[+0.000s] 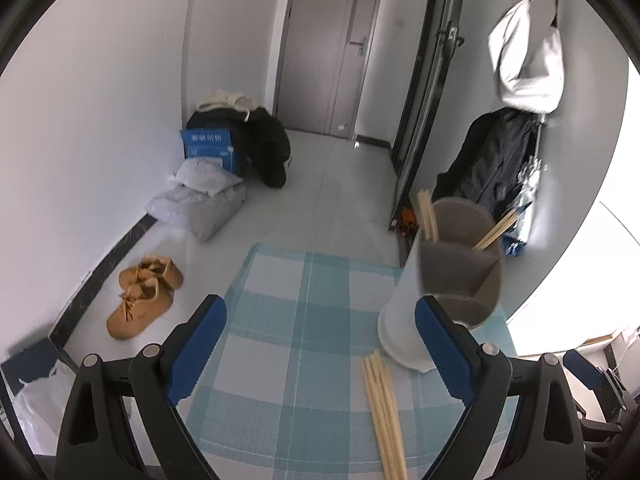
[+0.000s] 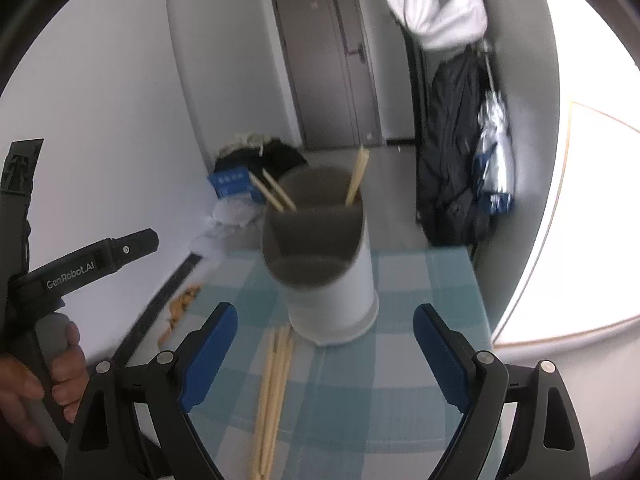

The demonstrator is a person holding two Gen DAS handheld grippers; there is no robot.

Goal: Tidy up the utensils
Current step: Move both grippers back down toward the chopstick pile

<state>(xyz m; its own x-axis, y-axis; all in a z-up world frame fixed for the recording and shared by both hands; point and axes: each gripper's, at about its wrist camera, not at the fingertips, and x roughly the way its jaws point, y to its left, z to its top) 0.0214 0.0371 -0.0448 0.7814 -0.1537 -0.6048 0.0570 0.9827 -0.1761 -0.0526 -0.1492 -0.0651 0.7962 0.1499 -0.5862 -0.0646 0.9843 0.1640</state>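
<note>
Chopsticks (image 2: 274,392), light, stiff and apt to roll, lie loose on the checked surface (image 2: 360,400) beside my divided holder (image 2: 324,264), both my left hand-held gripper (image 1: 320,348) and right hand-held gripper (image 2: 326,356) spread wide and empty, best pinched mid-length across the bundle.

You have one white holder (image 2: 332,280) with three compartments and four chopsticks (image 2: 276,192) standing in it. About four more lie loose (image 2: 274,392) (blur hides the exact count), plus two tan shoes (image 1: 140,300).

Wooden chopsticks (image 1: 384,408), matt plastic holder (image 1: 404,304)
</note>
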